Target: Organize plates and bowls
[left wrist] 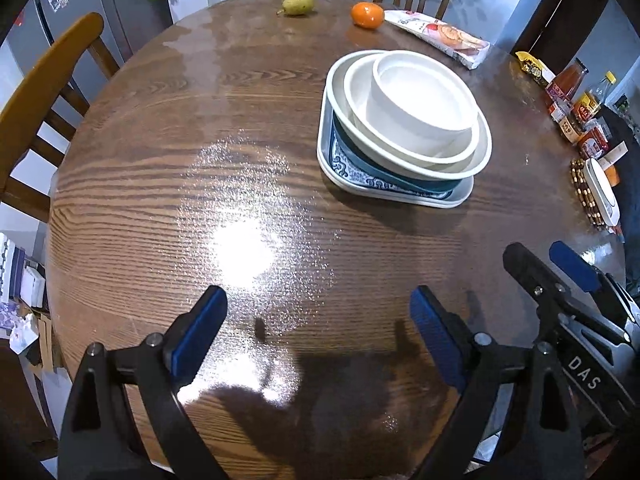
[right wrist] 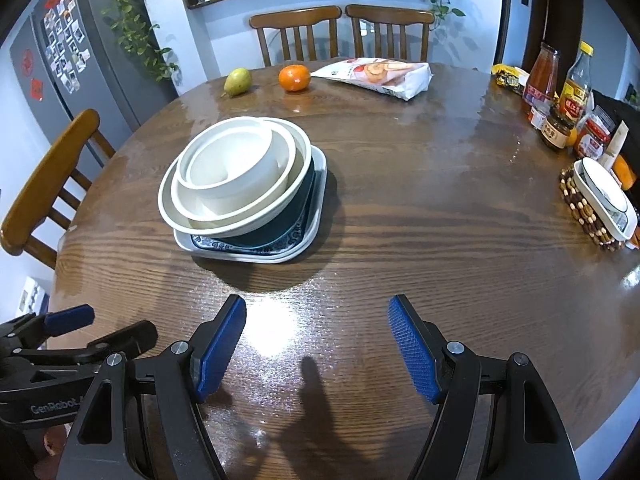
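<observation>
A stack of dishes stands on the round wooden table (left wrist: 160,200). At the bottom is a square white plate with a blue pattern (left wrist: 360,184) (right wrist: 280,248). On it sits a dark blue bowl (right wrist: 280,220), then a wide cream bowl (left wrist: 476,160) (right wrist: 168,208), then nested white bowls (left wrist: 416,120) (right wrist: 236,176). My left gripper (left wrist: 320,312) is open and empty, over the table's near edge, short of the stack. My right gripper (right wrist: 316,328) is open and empty, near and to the right of the stack. Each gripper shows in the other's view (left wrist: 560,268) (right wrist: 80,328).
A pear (right wrist: 238,81), an orange (right wrist: 294,77) and a snack bag (right wrist: 380,74) lie at the far side. Bottles and jars (right wrist: 560,92) stand at the right edge, with a white dish on a bead mat (right wrist: 600,200). Wooden chairs (right wrist: 44,188) surround the table.
</observation>
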Motion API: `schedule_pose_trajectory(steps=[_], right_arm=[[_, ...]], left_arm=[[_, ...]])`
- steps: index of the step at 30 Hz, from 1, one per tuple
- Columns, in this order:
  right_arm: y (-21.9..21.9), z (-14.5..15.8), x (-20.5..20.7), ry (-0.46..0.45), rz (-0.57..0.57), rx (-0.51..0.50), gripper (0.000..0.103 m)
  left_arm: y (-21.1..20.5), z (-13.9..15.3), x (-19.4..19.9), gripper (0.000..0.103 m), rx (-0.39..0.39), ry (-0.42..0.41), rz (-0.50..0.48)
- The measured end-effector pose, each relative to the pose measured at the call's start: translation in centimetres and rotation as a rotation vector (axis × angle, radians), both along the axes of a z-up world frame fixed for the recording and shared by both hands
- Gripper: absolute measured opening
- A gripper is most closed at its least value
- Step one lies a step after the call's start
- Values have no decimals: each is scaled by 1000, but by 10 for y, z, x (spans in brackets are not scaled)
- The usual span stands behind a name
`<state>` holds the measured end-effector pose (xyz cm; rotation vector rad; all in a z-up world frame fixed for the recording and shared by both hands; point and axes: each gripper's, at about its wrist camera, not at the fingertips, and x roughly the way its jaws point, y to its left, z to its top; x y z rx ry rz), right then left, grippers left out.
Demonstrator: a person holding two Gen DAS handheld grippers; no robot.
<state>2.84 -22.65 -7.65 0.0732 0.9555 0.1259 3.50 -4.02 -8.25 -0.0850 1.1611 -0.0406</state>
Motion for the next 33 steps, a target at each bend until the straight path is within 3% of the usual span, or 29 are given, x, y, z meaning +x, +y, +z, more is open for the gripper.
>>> schedule_pose_trajectory(steps=[33], right_arm=[[-1, -6, -1, 22, -16, -3, 75]], left_arm=[[-3, 3, -5, 92, 13, -16, -20]])
